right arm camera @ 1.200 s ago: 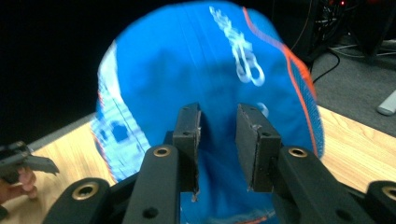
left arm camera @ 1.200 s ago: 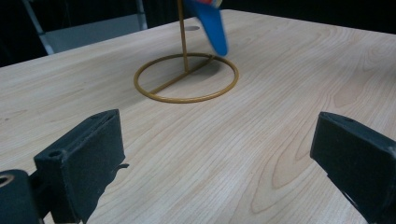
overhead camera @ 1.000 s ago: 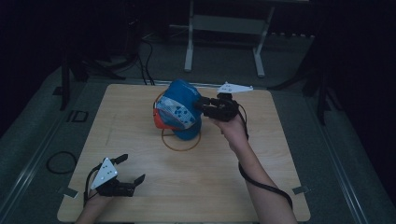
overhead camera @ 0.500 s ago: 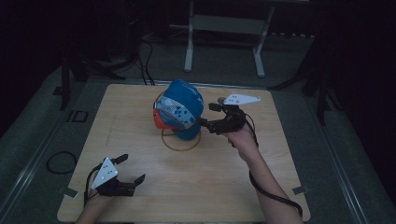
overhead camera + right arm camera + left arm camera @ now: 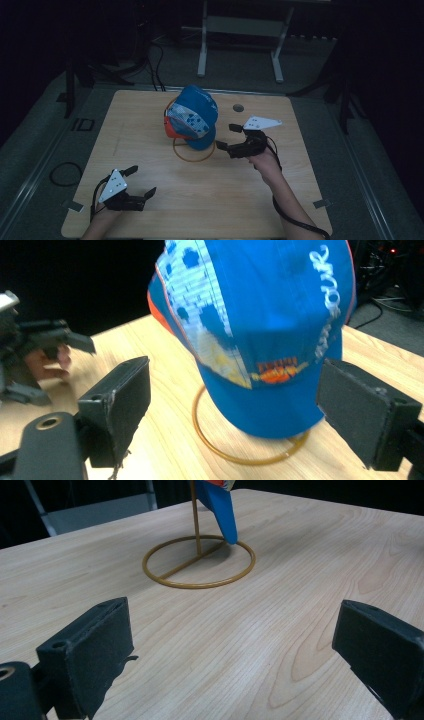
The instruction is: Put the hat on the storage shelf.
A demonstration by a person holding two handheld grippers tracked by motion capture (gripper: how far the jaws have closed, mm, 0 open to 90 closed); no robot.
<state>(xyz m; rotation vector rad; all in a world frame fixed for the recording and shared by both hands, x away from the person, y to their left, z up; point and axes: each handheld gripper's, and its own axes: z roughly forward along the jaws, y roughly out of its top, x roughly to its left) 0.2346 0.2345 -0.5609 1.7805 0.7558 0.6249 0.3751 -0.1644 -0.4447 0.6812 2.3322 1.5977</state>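
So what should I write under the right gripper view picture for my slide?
Open right gripper faces a blue cap hanging on a gold wire stand on the wooden table.

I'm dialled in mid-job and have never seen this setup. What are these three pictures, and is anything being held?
There is no robot here: a person holds a two-jaw gripper in each hand. The high view looks down on a wooden table. On it a blue cap hangs on a thin gold wire stand with a ring base.

The other two pictures come from cameras riding on the grippers, looking out between their black jaws. The left gripper rests near the table's front edge, jaws open, with nothing between them. The right gripper sits just right of the cap; its jaws have just opened wide and hold nothing.
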